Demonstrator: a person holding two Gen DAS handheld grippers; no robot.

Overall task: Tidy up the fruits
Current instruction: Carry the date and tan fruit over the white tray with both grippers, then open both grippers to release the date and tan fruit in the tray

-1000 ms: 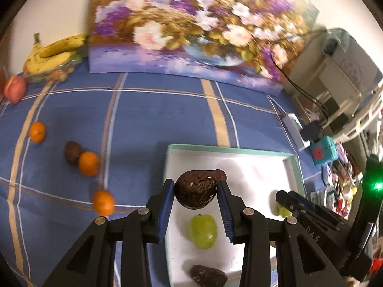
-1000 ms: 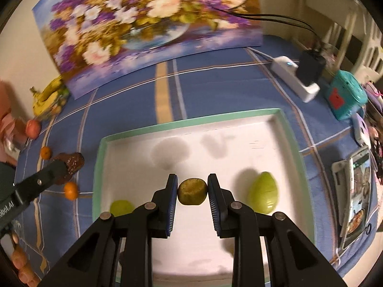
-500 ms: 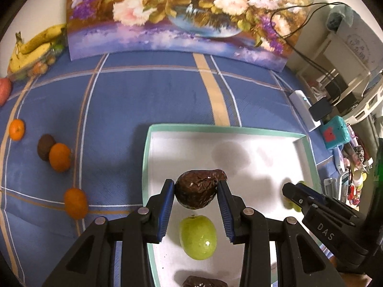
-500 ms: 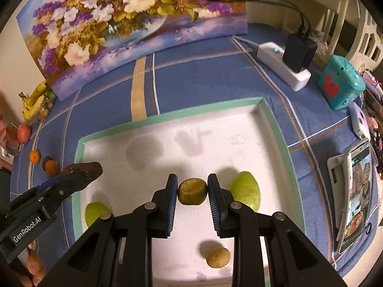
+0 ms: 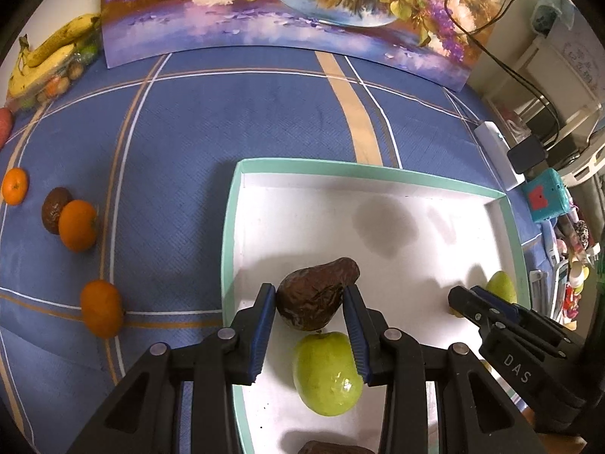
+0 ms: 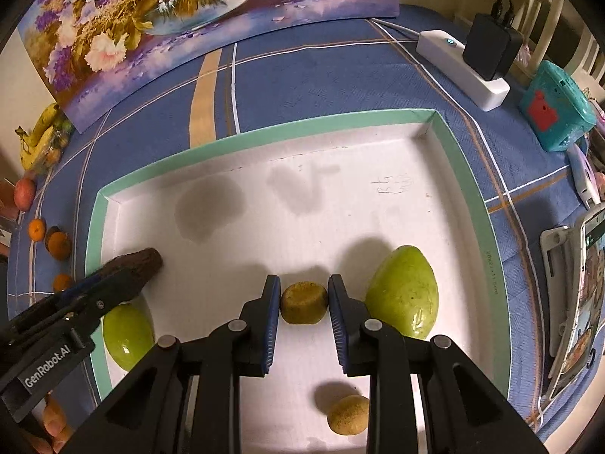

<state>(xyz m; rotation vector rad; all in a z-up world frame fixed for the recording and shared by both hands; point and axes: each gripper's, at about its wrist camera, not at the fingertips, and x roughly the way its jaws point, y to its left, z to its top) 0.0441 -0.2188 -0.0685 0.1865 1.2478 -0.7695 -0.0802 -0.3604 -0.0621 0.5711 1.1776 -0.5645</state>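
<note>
My left gripper is shut on a dark wrinkled avocado, held low over the left part of the white tray. A green fruit lies in the tray just below it. My right gripper is shut on a small olive-brown round fruit over the tray's middle. A large green fruit lies to its right and a small tan fruit nearer the front. The left gripper also shows in the right wrist view.
Three oranges and a dark fruit lie on the blue cloth left of the tray. Bananas sit at the far left. A flower painting stands behind. A power strip, teal box and phone are on the right.
Both grippers have moved forward and down over the tray, still holding their fruits. The tray and the fruits in it look larger and closer.
</note>
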